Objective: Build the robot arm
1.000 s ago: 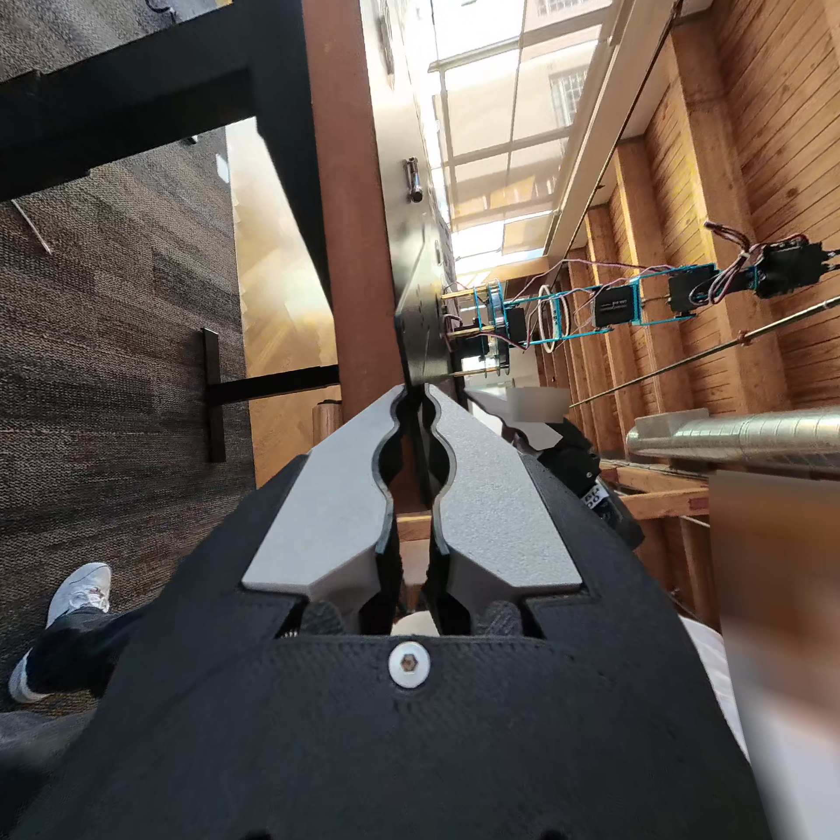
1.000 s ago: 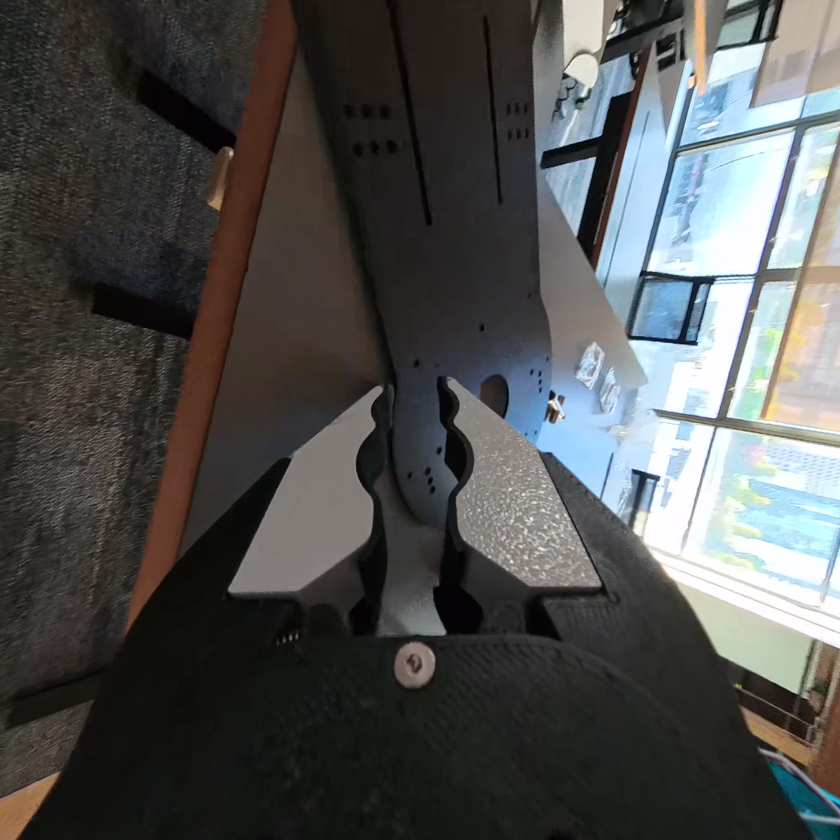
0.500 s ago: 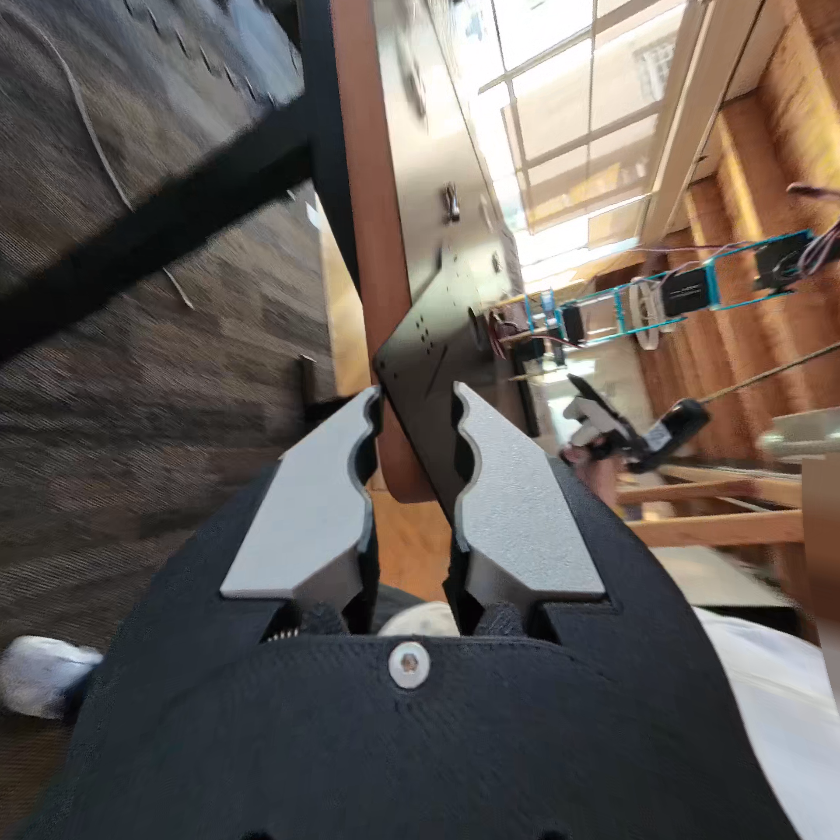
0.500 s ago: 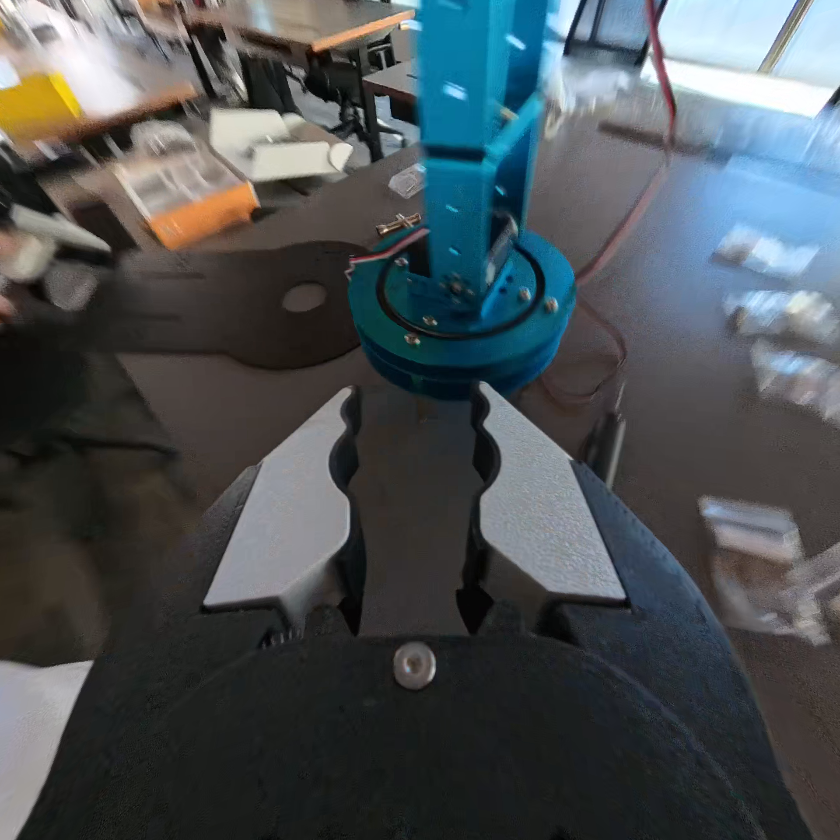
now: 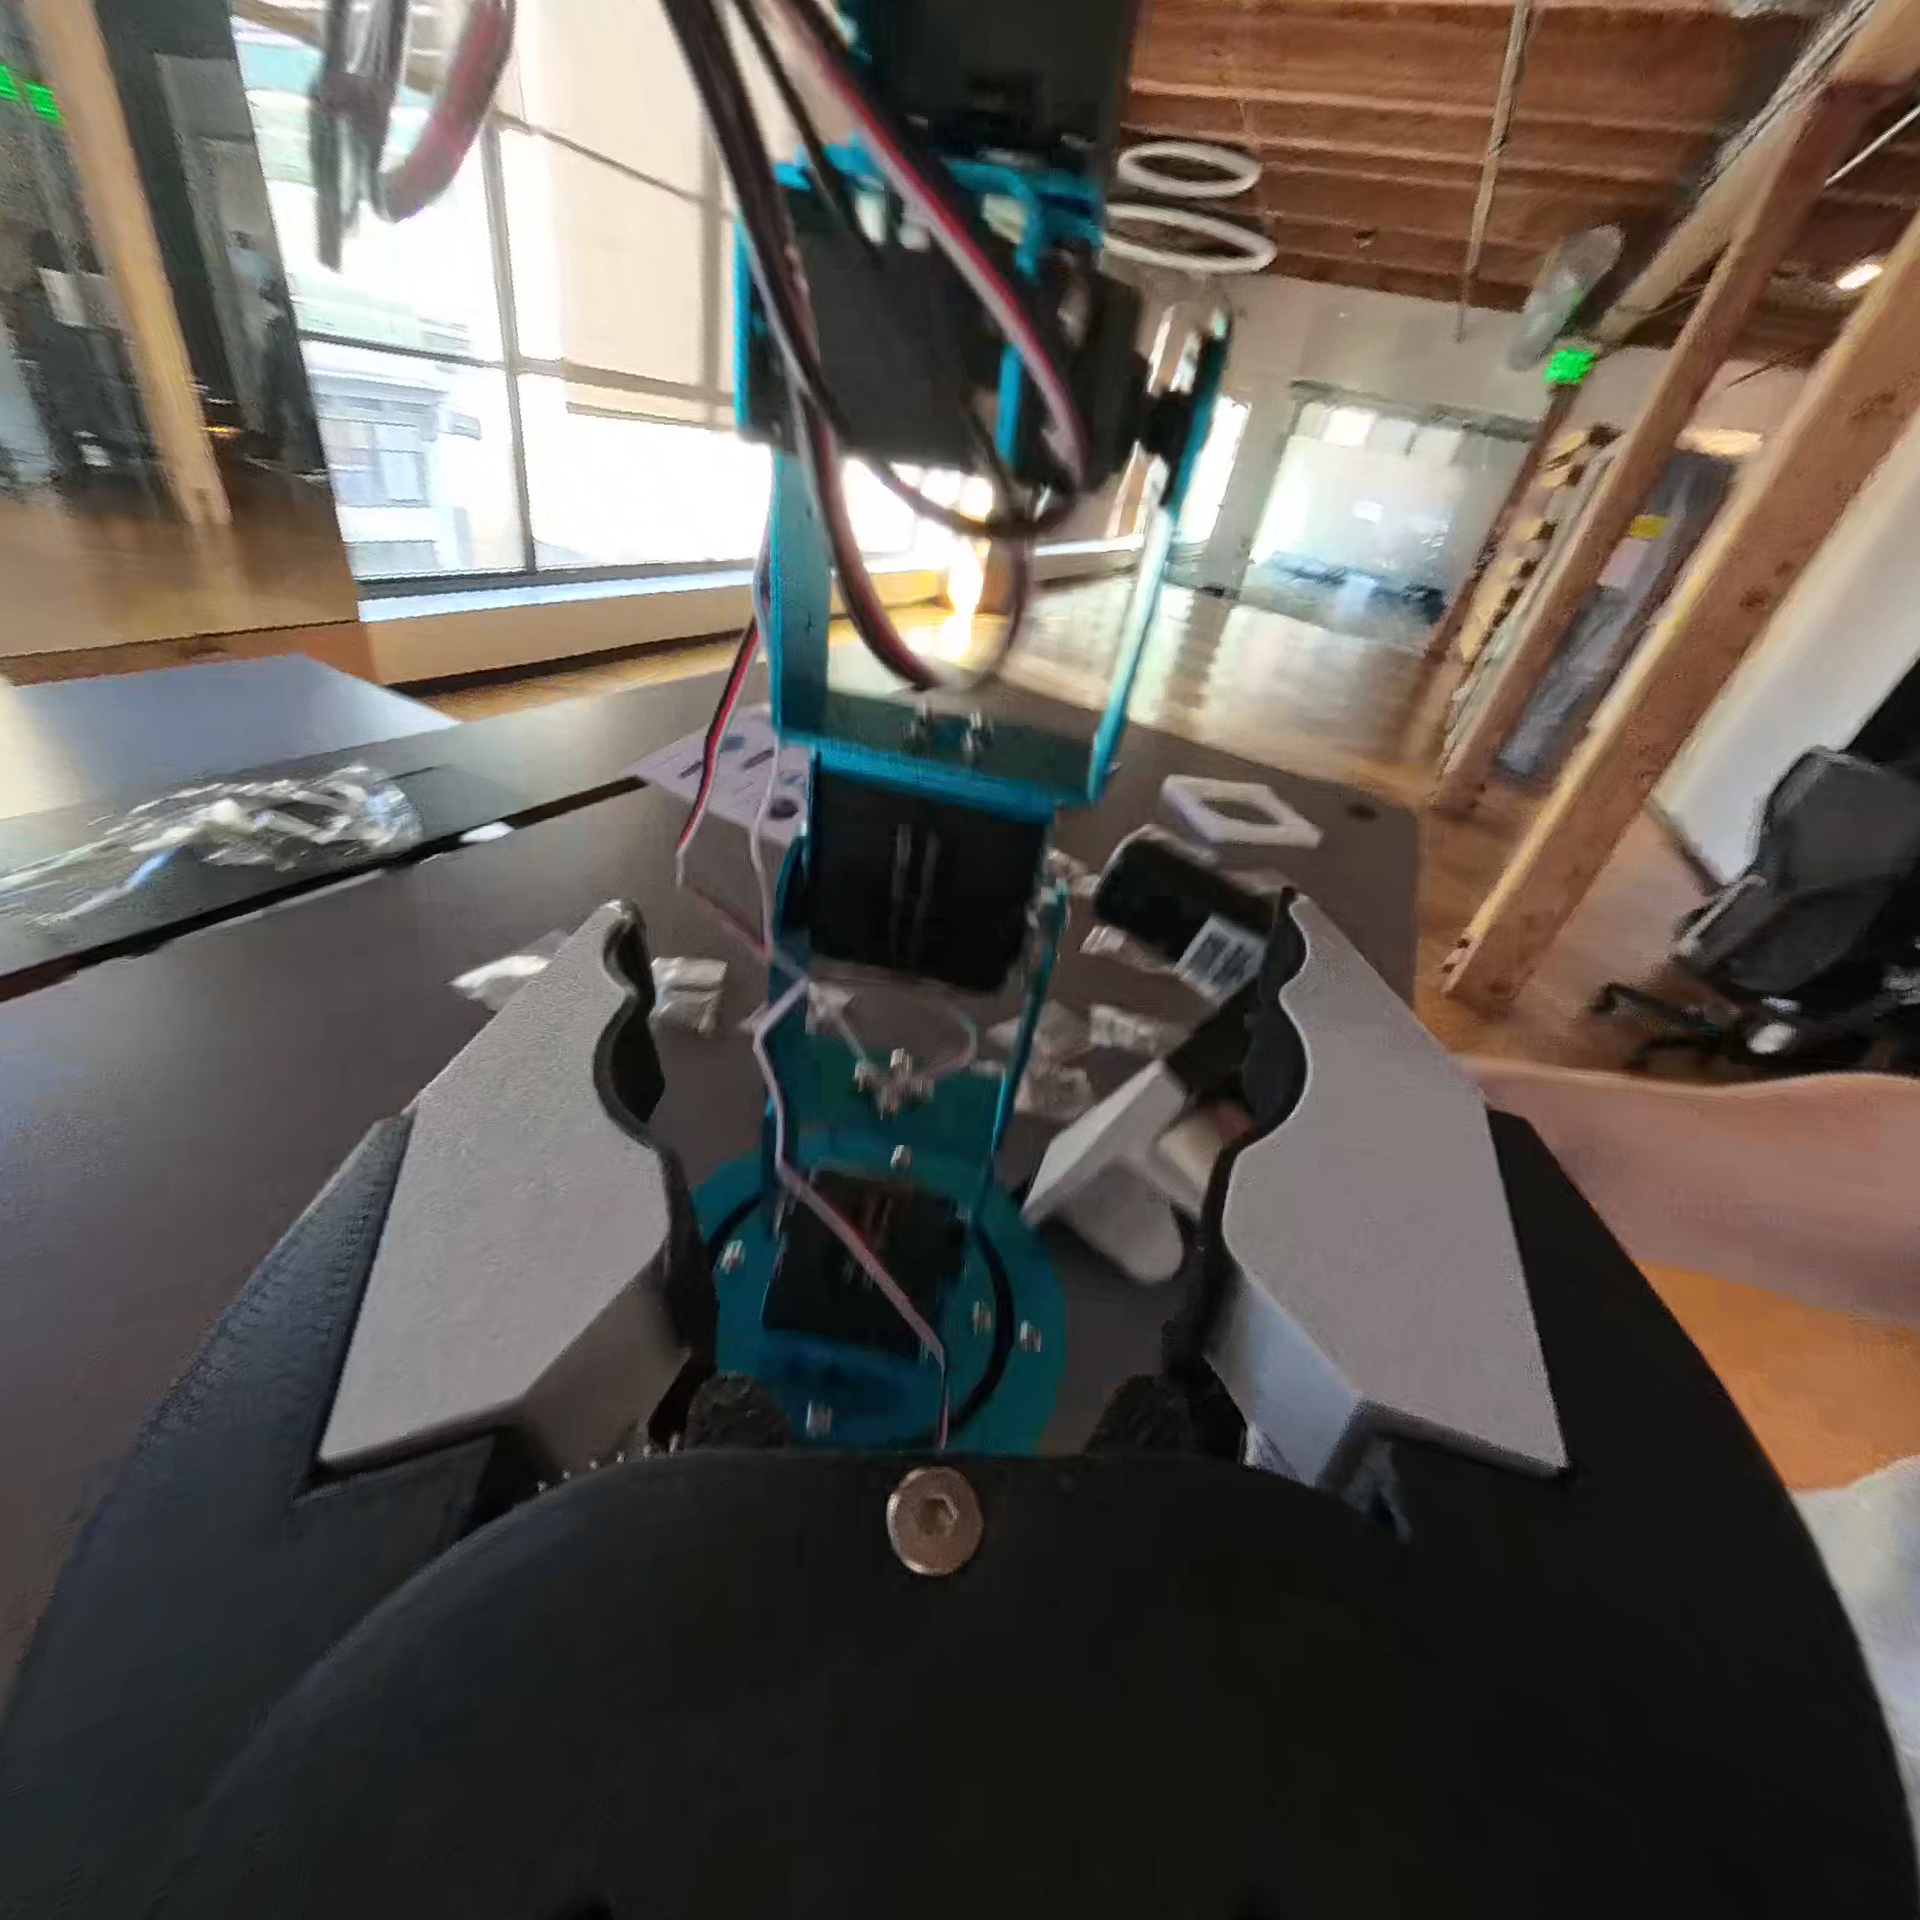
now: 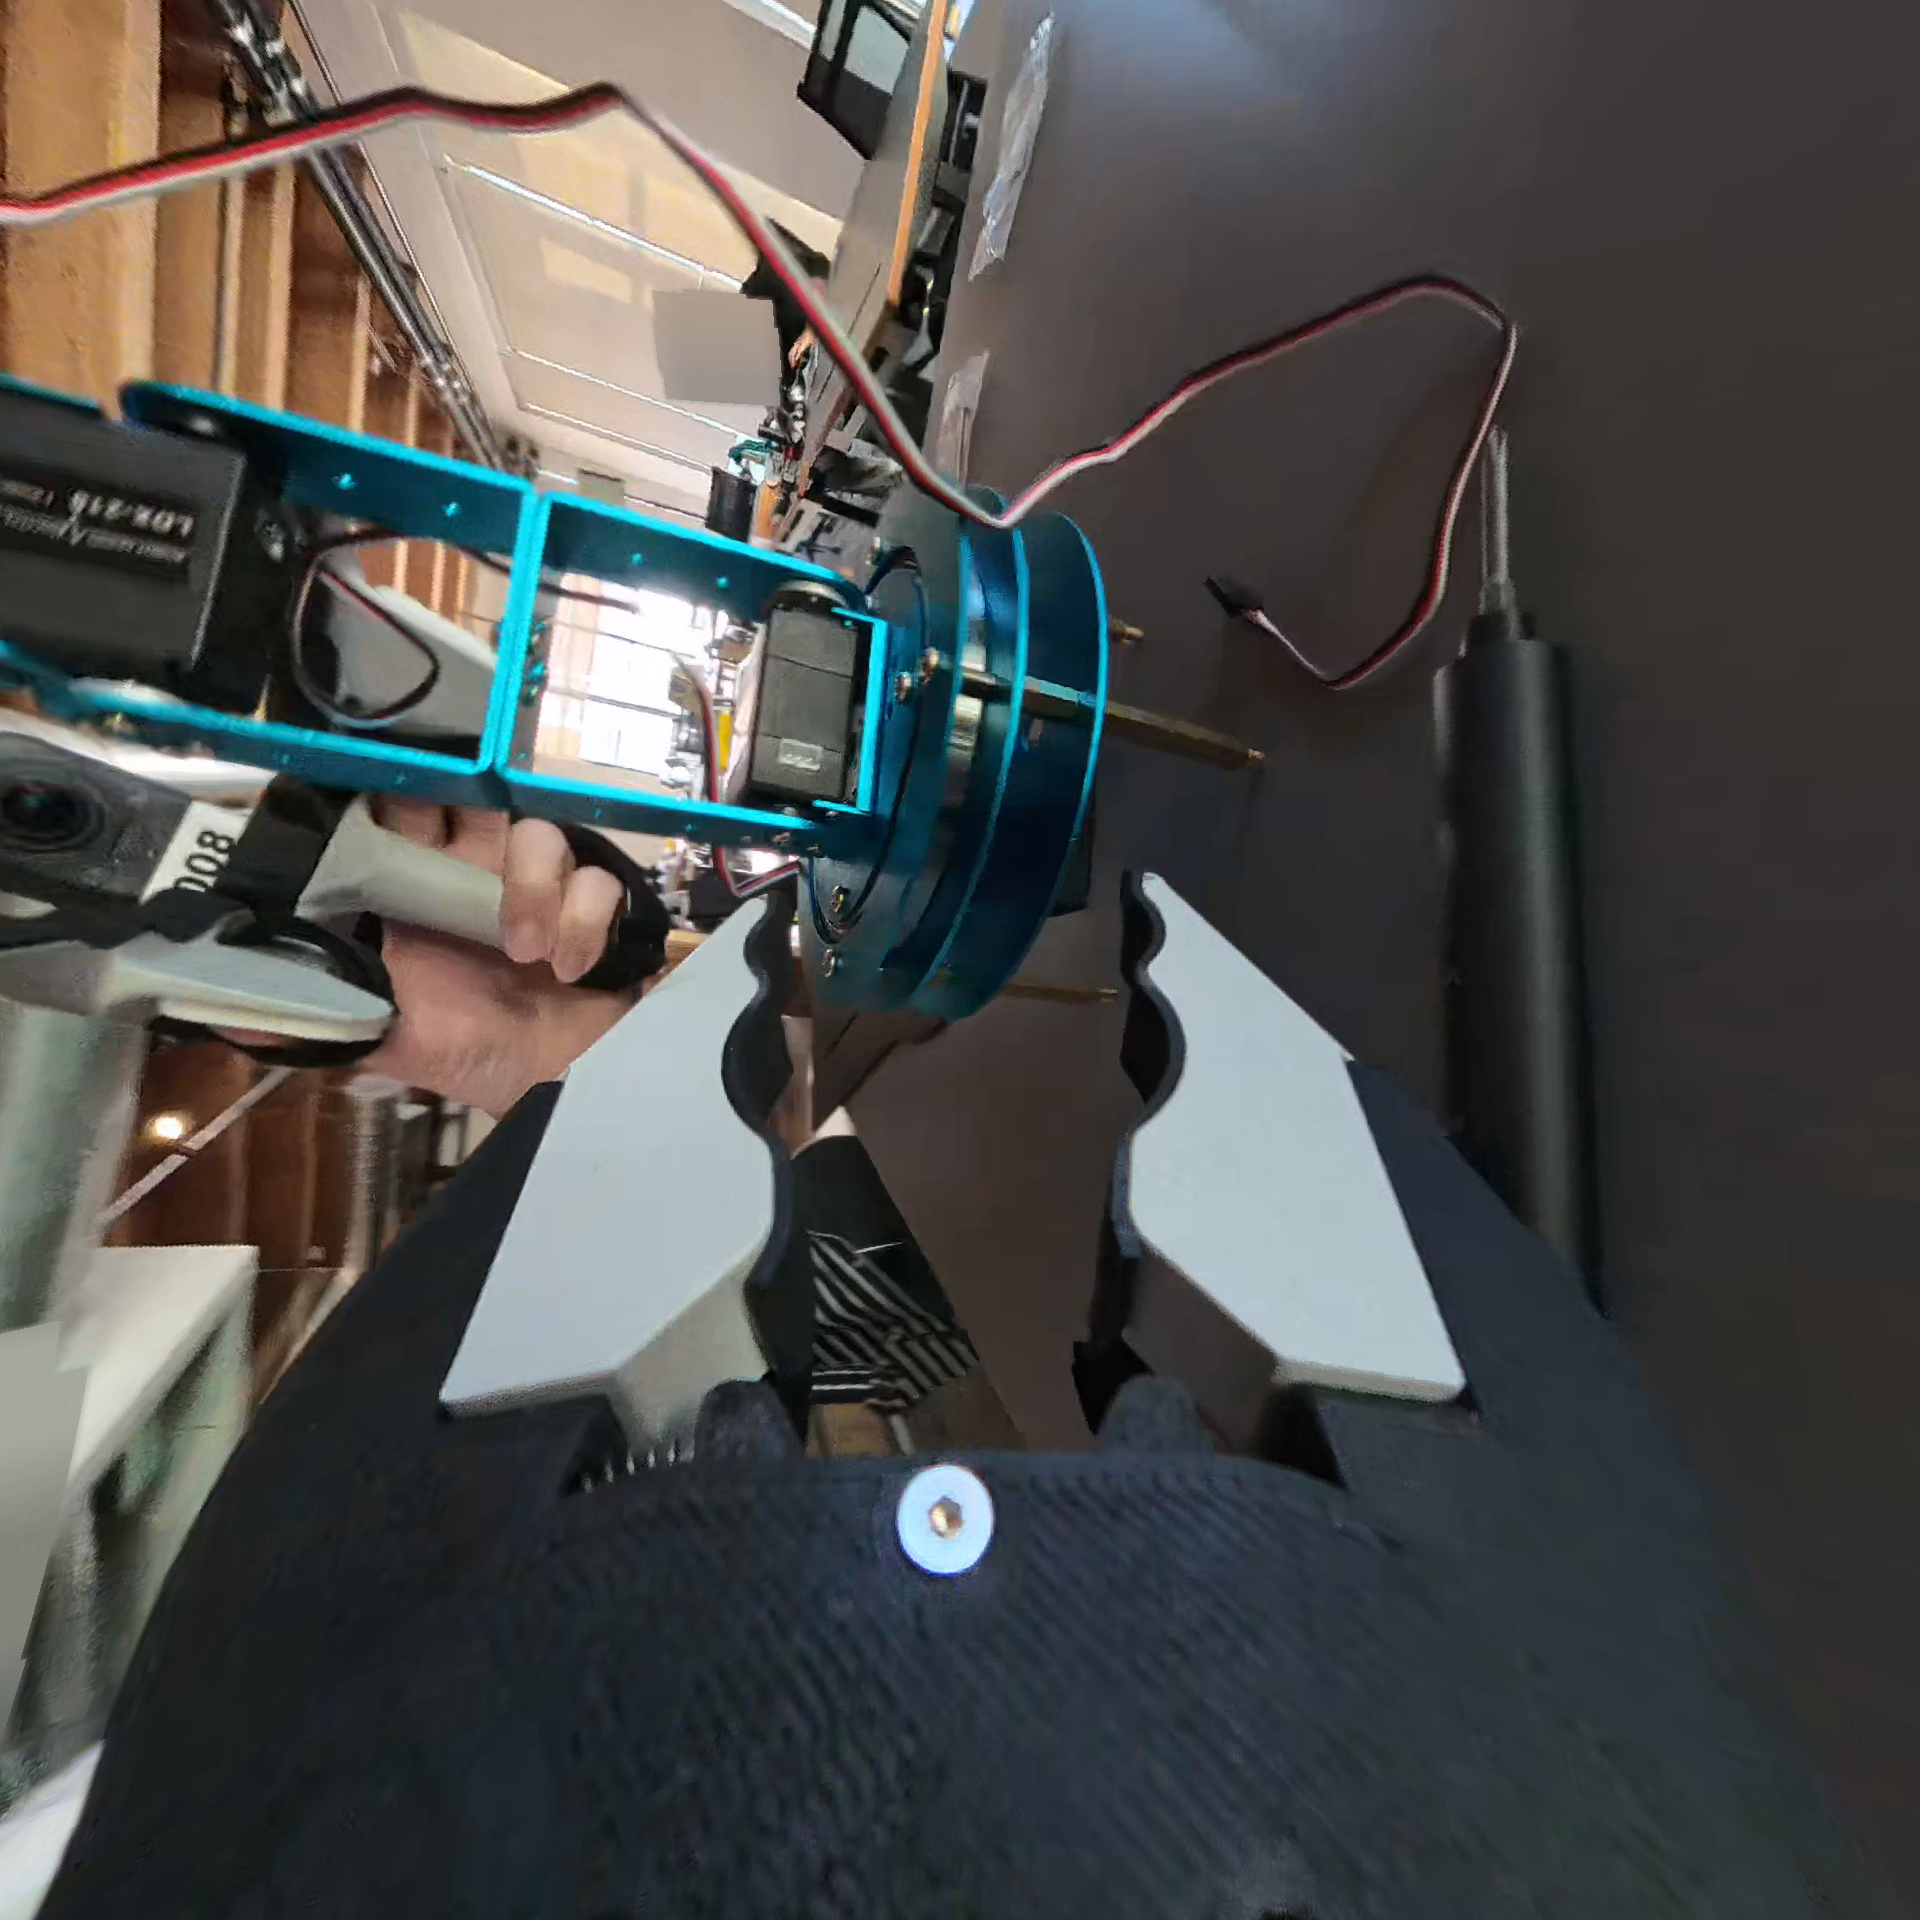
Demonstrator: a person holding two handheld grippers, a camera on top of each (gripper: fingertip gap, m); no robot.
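A blue metal robot arm (image 5: 914, 748) with black servos and loose red-white-black wires stands on a dark table (image 5: 260, 1039). Its round blue base (image 5: 997, 1351) lies between the fingers of my left gripper (image 5: 956, 914), which is open wide and empty. In the right wrist view the picture is turned, with the table (image 6: 1662, 727) at the right. My right gripper (image 6: 956, 904) is open and empty, its tips just short of the round base (image 6: 997, 779), which rests on brass standoffs (image 6: 1174, 732). A hand (image 6: 499, 966) holds the left gripper beside the arm.
A black-handled tool (image 6: 1507, 883) lies on the table beside the base, under a servo wire (image 6: 1247, 416). Several small clear bags (image 5: 260, 821) and a white frame-shaped part (image 5: 1236, 816) lie farther back. A grey finger of the other gripper (image 5: 1112, 1174) shows at the right.
Both grippers were shut on a black perforated plate at the table edge. They let go of it, opened wide and swung over to the blue robot arm's base.
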